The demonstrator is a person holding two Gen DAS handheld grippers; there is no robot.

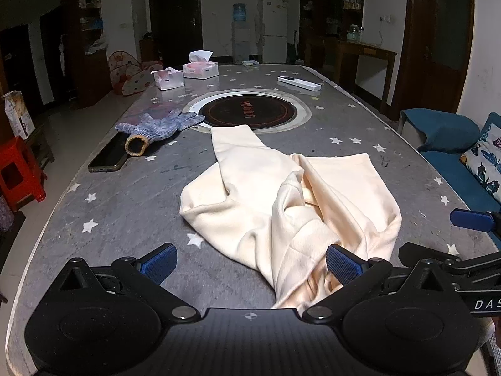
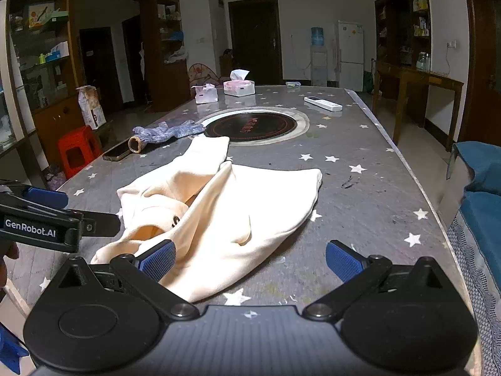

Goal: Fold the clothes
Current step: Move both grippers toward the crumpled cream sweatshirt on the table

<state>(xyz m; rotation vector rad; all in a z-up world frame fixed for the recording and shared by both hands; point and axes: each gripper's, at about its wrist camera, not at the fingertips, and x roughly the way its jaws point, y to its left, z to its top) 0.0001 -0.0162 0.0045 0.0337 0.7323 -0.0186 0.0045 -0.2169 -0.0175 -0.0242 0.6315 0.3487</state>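
A cream garment point(image 1: 281, 200) lies crumpled on the near half of the grey star-patterned table point(image 1: 119, 206), one sleeve-like part reaching far toward the round black hob point(image 1: 250, 113) set in the tabletop. The left gripper point(image 1: 250, 264) is spread wide, gripping nothing (its right fingertip just touches the cloth's near edge); the right gripper point(image 2: 250, 261) is likewise spread and empty. Far left lie a knitted glove point(image 1: 156, 128) and a phone point(image 1: 108, 156).
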